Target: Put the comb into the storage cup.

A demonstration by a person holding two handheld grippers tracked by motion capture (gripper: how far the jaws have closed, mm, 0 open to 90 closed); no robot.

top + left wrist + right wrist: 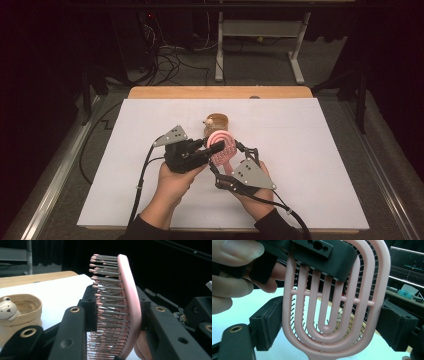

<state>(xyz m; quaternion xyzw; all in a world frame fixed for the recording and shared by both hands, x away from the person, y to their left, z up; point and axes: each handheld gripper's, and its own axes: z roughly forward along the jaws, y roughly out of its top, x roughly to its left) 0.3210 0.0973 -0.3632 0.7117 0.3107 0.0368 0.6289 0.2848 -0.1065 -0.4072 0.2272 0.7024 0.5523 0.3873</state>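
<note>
A pink vented hairbrush [223, 146] is held up over the middle of the white table. My left gripper [218, 144] is shut on its head; in the left gripper view one pad presses the bristle tips and the other the pink back [131, 302]. In the right gripper view the brush's slotted back [332, 315] faces me, and the left gripper's black jaw [322, 252] crosses its top. My right gripper [332, 322] straddles the head from the handle side. Its pads [268, 322] stand right at the two side edges without a visible squeeze, so it is open.
A small tan bowl with a white bear figure [216, 121] stands just behind the brush, low at the left in the left gripper view [22, 307]. The white board [320, 150] covers the wooden table. Desk legs and cables lie on the floor beyond.
</note>
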